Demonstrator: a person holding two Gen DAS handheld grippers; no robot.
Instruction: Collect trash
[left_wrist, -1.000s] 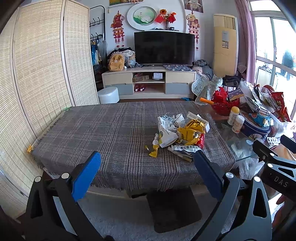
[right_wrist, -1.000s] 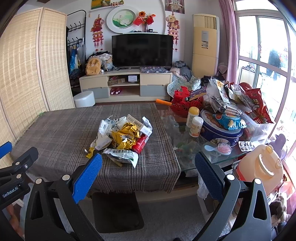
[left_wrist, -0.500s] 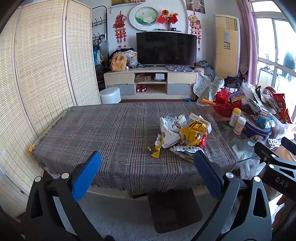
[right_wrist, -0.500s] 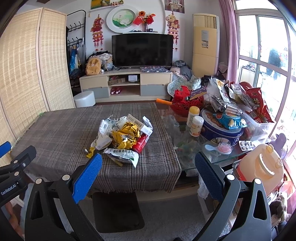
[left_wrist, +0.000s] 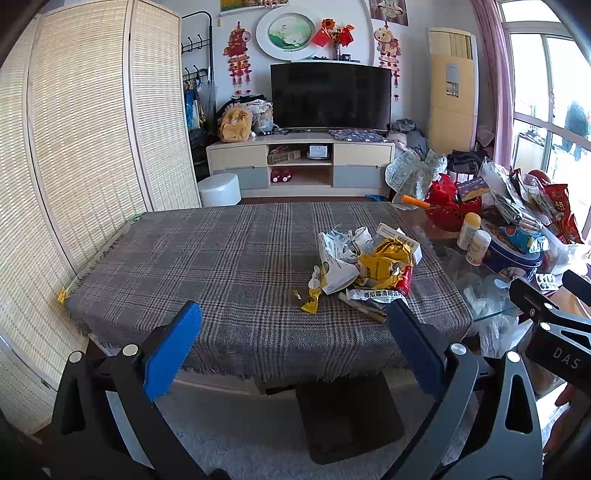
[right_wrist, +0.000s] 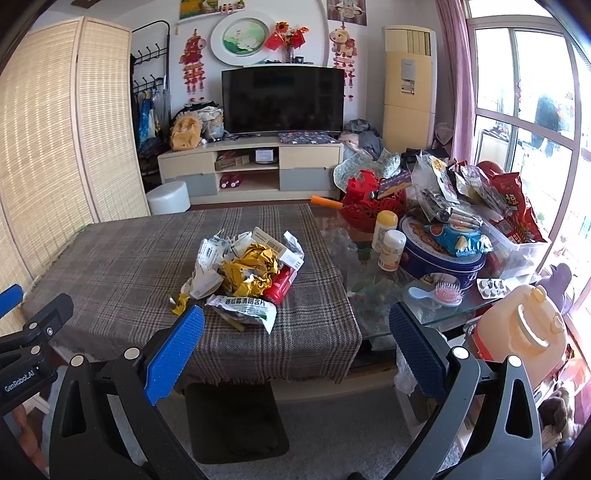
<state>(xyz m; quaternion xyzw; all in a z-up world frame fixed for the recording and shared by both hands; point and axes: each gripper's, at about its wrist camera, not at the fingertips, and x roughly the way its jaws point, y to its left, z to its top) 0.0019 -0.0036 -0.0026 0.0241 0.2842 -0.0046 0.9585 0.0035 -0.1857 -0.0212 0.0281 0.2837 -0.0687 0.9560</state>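
A pile of trash (left_wrist: 369, 258) lies on the grey plaid tablecloth (left_wrist: 221, 266): crumpled yellow foil, white wrappers, a red tube, small boxes. It also shows in the right wrist view (right_wrist: 251, 269). A small yellow scrap (left_wrist: 310, 299) lies apart at the pile's near left. My left gripper (left_wrist: 293, 347) is open and empty, in front of the table's near edge. My right gripper (right_wrist: 295, 347) is open and empty, before the table's near edge, right of the pile. Each gripper shows at the other view's side.
The glass table end (right_wrist: 388, 295) at the right is crowded: a blue tin (right_wrist: 439, 254), two bottles (right_wrist: 388, 243), a red basket (right_wrist: 369, 206), snack bags, a pink hairbrush (right_wrist: 447, 295). An orange jug (right_wrist: 524, 332) stands near right. A dark stool (right_wrist: 232, 421) sits under the table. A bamboo screen (left_wrist: 74, 147) stands left.
The left gripper has shifted slightly left, so the scene sits further right in its view. The right gripper has hardly moved. Both stay open and empty.
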